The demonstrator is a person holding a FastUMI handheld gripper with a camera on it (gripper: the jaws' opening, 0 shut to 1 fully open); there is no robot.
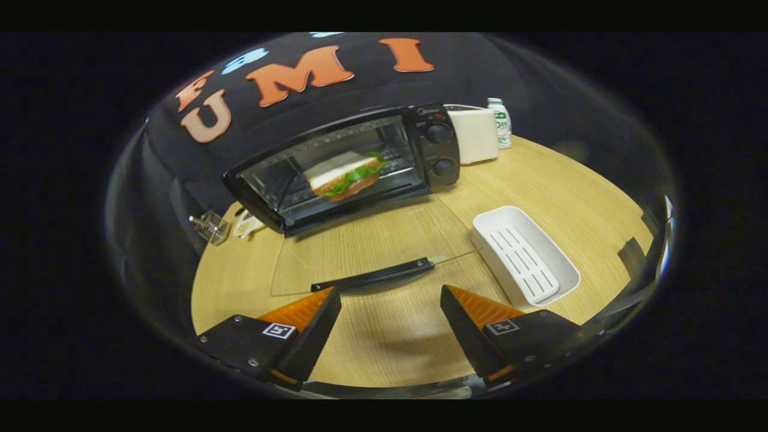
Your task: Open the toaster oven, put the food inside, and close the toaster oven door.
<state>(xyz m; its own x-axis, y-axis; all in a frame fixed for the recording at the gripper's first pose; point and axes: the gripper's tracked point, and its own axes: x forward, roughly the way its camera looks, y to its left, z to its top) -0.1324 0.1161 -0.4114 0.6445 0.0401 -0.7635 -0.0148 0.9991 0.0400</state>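
On the wooden worktop, the lowered glass door at centre could be slammed if its handle is missed by the gripper, whose jaws are spread and empty.

I have one view, from the camera riding on the gripper, looking forward along its two spread fingers and down at a slant onto the wooden table. It sits above the table's near part, tilted, so the surface runs skewed. It faces the toaster oven beyond the fingers, the oven's glass door lying open toward me. The fisheye bends the margins; detail there is, I think, unreliable.
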